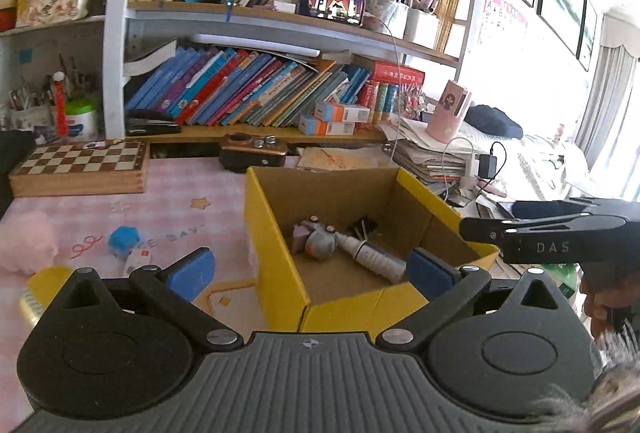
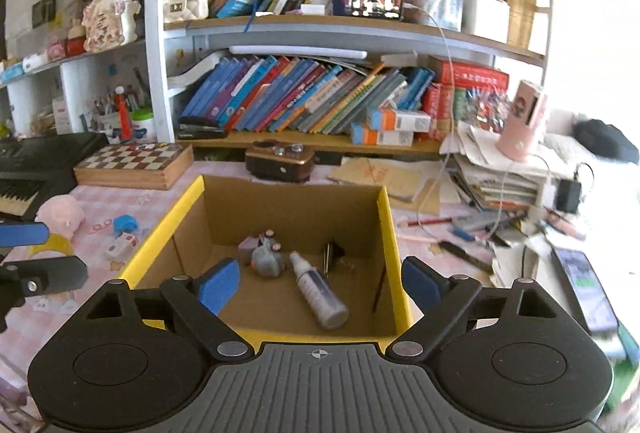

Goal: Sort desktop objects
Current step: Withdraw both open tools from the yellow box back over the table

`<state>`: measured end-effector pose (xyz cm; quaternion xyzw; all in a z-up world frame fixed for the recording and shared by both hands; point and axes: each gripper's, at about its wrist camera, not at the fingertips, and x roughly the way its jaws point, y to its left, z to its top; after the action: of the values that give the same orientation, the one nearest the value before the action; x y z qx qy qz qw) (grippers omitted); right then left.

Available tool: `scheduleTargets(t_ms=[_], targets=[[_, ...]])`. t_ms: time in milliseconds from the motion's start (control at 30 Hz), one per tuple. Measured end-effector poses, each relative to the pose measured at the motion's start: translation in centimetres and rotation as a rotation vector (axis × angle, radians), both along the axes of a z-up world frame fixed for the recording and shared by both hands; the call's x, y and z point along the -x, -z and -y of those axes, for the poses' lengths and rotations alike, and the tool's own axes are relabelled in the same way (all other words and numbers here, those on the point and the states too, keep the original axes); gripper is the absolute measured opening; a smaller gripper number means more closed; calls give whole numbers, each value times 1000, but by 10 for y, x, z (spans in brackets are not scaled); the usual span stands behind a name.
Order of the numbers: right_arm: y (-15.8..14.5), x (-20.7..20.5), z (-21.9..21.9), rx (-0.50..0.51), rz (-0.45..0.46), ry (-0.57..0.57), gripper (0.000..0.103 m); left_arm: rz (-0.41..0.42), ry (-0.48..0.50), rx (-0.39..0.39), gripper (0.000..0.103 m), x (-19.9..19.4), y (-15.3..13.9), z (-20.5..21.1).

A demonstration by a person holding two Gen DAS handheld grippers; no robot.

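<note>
Both the left gripper & right gripper hung open w/ nothing, box already held a spray bottle, toy mouse & clip, while blue sharpener, eraser & pink plush waited on desk's left side.

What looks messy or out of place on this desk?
The spray bottle lies tipped on its side in the yellow box. Right of the box, a paper pile sags unevenly with a pink cup leaning on top, and pens lie scattered.

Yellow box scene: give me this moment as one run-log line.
left gripper: open, empty | right gripper: open, empty | yellow box: holds spray bottle, grey toy, binder clip | outside: blue sharpener
</note>
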<state>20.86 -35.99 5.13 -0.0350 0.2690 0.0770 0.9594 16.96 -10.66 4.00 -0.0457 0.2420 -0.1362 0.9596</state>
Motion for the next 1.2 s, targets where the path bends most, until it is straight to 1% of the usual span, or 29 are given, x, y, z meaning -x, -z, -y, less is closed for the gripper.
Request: scheduleTargets(t_ms=[133,233,333,567,733,867,1200], targets=[[8,24,-12,-7,-8,46,92,-4,-6,5,103,19,4,-16],[14,41,-22,-9,-11,69,93,-9,-4,-11,103,34,9,-26],[19,54,-33,-14,-24,76,94,-23,4,-34,103,46,14,-36],[27,83,-62,-10,-57,86,95,-65,22,-58,103,71,27,-58],[36,106,-86,9,-69,84,95,-87,21,-76,103,85,34,-70],[42,121,-104,-2,-90,80,95,-88,30,-91,103,96,38,-79],[54,146,-140,-6,-137,37,95,-99,20,-98,103,118,40,-102]])
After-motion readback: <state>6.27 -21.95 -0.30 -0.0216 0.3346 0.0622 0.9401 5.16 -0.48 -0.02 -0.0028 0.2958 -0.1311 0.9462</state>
